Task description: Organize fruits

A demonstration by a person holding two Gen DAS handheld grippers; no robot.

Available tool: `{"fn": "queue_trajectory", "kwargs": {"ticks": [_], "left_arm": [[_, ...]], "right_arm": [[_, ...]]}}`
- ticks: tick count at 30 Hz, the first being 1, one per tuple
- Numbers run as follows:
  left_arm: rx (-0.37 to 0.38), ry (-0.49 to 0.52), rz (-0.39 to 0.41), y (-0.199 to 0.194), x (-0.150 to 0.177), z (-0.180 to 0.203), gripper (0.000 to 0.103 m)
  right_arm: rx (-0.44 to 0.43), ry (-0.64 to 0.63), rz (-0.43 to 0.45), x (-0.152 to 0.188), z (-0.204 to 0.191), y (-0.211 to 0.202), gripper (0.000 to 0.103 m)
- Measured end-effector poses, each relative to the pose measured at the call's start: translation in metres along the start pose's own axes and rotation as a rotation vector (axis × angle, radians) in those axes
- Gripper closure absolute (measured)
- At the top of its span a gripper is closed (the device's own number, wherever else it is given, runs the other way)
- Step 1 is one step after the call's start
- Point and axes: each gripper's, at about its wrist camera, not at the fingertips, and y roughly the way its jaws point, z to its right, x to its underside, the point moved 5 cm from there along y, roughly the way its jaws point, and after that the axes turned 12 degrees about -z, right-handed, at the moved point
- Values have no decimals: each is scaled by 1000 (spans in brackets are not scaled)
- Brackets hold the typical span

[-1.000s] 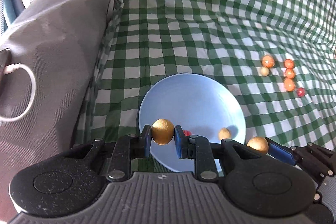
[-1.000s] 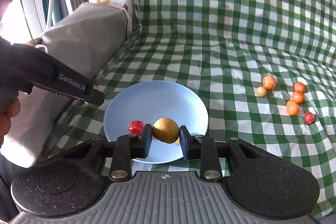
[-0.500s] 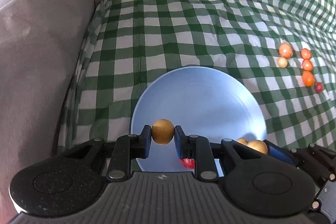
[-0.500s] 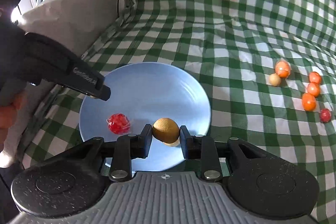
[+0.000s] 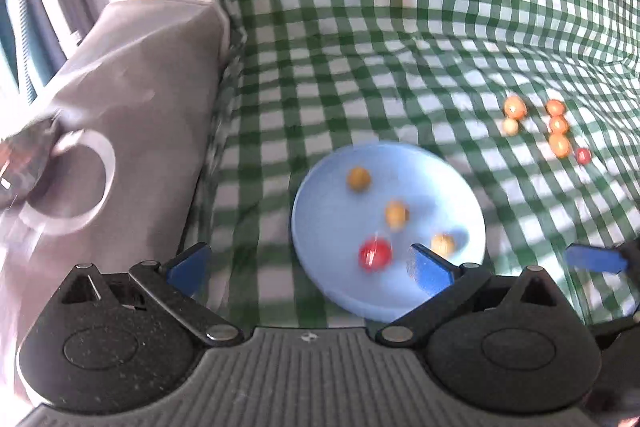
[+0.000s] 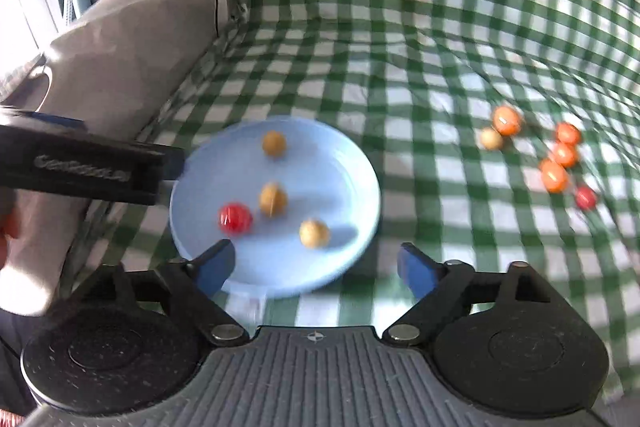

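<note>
A light blue plate (image 5: 452, 187) (image 6: 344, 163) lies on the green checked cloth. It holds three tan round fruits (image 5: 359, 179) (image 6: 273, 199) and one red fruit (image 5: 375, 255) (image 6: 235, 218). My left gripper (image 5: 308, 265) is open and empty above the plate's near left edge. My right gripper (image 6: 316, 265) is open and empty over the plate's near rim. Several orange fruits (image 5: 559, 145) (image 6: 554, 175), a pale one (image 6: 491, 138) and a small red one (image 6: 585, 197) lie in a cluster on the cloth to the right.
A grey fabric-covered bulk (image 5: 132, 99) (image 6: 132, 39) with a white cable loop (image 5: 80, 183) stands at the left. The checked cloth (image 5: 380, 27) rises up behind. The left gripper's body (image 6: 88, 171) reaches in beside the plate in the right wrist view.
Both grippers have opened and let go of their tan fruits, which now lie on the plate. Both grippers have pulled back and up from the plate.
</note>
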Motion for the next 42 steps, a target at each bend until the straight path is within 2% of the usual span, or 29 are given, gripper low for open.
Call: {"fn": "queue_trajectory", "kwargs": {"ticks": [4,8,16,42], "left_arm": [[-24,-5,-26,-17,36,-4,0],[-66,19,-10,-31,53,-7,0],[-51,3,39,-57,56,-5,0],[-57,9,60,-67,58,-8,0]], "right_arm": [[16,16,-9,31,-4,-24,5],[43,19,22,45,-11,-43,2],[48,-10,105,55,-19,-69,1],[51,-12,124,58,-23,-76,1]]}}
